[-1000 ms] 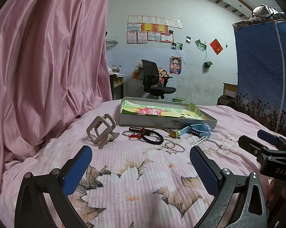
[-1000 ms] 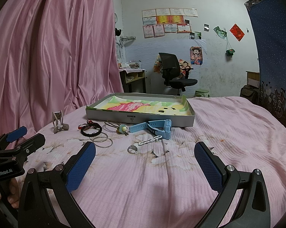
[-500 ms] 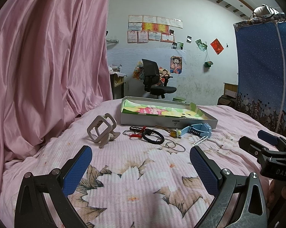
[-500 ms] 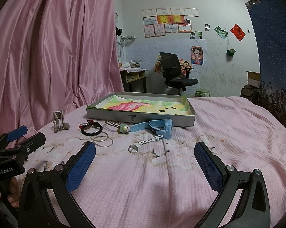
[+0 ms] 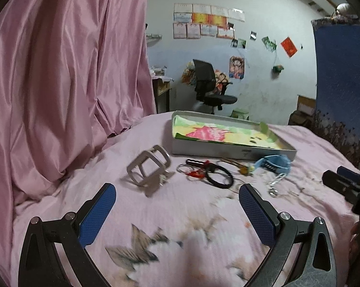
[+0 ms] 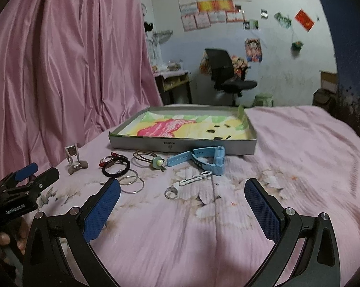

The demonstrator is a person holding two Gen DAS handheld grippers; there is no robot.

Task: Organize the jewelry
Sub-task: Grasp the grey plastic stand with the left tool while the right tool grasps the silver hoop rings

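We hold two tongs over a bed with a pink flower sheet (image 6: 299, 148). The left tongs (image 5: 177, 215) are spread wide and hold nothing. The right tongs (image 6: 182, 208) are spread wide too, and they are empty.

The jewelry lies in a loose row on the sheet, just in front of a flat gray box (image 6: 180, 144) with a bright picture inside. None of it is in the box yet.

We think all these things are small and light. The blue watch (image 6: 204, 159) has a bendy strap and a hard square face, so the face looks like the best place to pinch. The black cord bracelet (image 6: 115, 167) is soft and will flop. The thin wire hoops (image 6: 132, 183) lie flat and may slip, so we should pinch across the rim. The silver ring (image 6: 171, 193) is tiny and hard, and it could roll away. The little silver chain (image 6: 195, 178) will dangle. The hair tie with a green flower (image 6: 157, 162) is stretchy. The gray stand (image 5: 149, 169) at the left looks stiff, maybe plastic, but that view is blurry.
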